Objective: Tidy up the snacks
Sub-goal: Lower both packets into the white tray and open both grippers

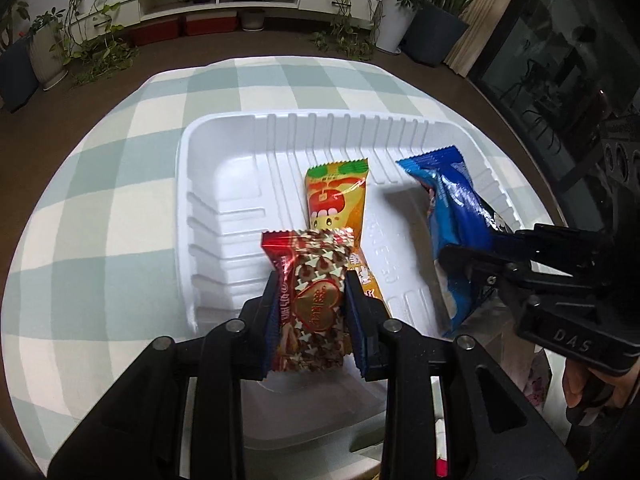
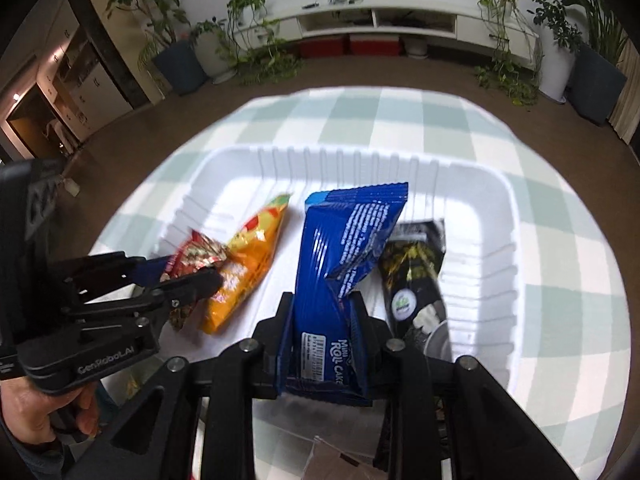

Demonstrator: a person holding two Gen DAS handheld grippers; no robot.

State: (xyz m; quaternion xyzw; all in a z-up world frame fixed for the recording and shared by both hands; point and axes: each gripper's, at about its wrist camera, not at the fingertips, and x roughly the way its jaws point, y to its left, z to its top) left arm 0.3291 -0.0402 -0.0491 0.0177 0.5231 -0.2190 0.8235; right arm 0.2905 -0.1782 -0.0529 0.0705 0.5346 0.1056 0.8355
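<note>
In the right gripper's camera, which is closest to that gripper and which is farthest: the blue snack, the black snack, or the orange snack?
1. Blue snack: clamped in the right gripper.
2. Black snack: just to its right, lying in the white tray.
3. Orange snack: farther off to the left, near the left gripper.

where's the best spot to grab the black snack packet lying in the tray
Probably across its middle, from above. The black packet lies flat and lengthwise on the floor of the white tray, so its long sides face left and right. The blue packet in the right tool overlaps its left edge, so move that away first. The crimped far end is flat but thin and may slip.
</note>
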